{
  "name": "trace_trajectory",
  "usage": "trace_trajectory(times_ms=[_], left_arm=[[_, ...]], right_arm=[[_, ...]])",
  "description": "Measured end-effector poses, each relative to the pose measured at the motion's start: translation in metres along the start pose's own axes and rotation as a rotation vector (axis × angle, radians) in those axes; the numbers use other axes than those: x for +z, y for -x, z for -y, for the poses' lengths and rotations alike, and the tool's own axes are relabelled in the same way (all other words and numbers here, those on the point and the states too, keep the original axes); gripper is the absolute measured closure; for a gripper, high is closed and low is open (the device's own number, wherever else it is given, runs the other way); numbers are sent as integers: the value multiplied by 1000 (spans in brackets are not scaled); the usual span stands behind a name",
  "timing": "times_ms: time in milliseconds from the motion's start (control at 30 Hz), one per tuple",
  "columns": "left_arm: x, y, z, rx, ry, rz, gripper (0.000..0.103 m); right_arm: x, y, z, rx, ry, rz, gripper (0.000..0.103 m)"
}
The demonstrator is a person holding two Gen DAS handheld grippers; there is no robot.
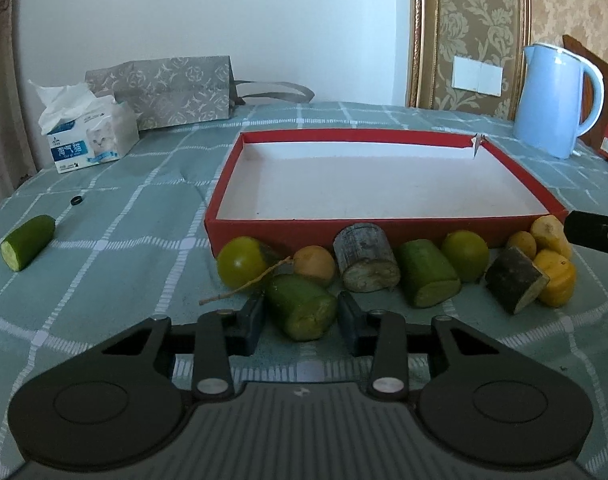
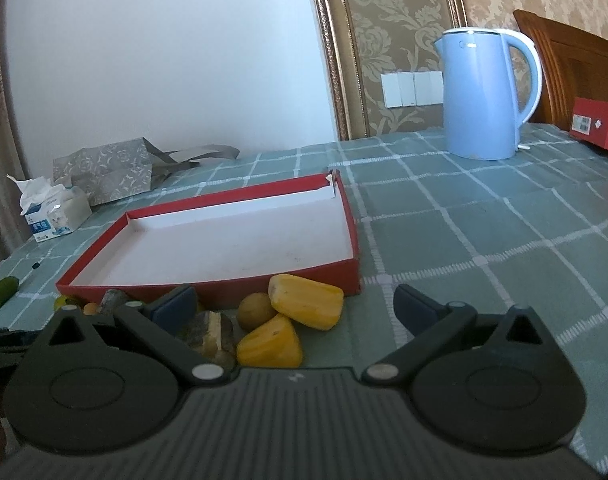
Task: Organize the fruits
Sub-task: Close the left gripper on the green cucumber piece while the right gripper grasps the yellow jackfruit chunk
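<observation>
A row of fruit and vegetable pieces lies along the near wall of a shallow red box (image 1: 384, 227) with a white floor. My left gripper (image 1: 302, 314) is shut on a green cucumber chunk (image 1: 300, 306), a pad pressing on each side. Beyond it lie a green round fruit (image 1: 242, 262), a small orange fruit (image 1: 314, 264), a grey-brown chunk (image 1: 366, 264) and another cucumber chunk (image 1: 428, 272). My right gripper (image 2: 296, 308) stands open around two yellow pieces (image 2: 306, 300), a small brown fruit (image 2: 256, 310) and a dark chunk (image 2: 208, 332), touching none.
One cucumber piece (image 1: 28, 242) lies alone at the far left, near a small black ring (image 1: 77, 201). A tissue pack (image 1: 90, 136) and a patterned bag (image 1: 164, 88) stand at the back left. A blue kettle (image 1: 552, 100) and a red carton (image 2: 600, 126) are at the back right.
</observation>
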State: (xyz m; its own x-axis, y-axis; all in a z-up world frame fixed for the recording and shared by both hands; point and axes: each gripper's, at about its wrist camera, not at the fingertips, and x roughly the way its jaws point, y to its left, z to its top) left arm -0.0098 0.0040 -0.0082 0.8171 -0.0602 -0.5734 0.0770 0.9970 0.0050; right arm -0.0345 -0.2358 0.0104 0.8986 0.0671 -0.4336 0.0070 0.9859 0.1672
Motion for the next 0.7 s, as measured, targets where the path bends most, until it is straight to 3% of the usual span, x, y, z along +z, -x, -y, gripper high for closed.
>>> trace_trajectory(times_ms=[367,533,700], left_arm=[[-3,15,-12,-33,29,42,65],[-4,17,-16,-43,29,61,65],[-4,16,-17,-56,35,58,65]], right_arm=[[-3,10,21,-99,63,-32,0],[-13,21,45,-68,77,-101,0],[-21,18,35,-44,150,-128,0]])
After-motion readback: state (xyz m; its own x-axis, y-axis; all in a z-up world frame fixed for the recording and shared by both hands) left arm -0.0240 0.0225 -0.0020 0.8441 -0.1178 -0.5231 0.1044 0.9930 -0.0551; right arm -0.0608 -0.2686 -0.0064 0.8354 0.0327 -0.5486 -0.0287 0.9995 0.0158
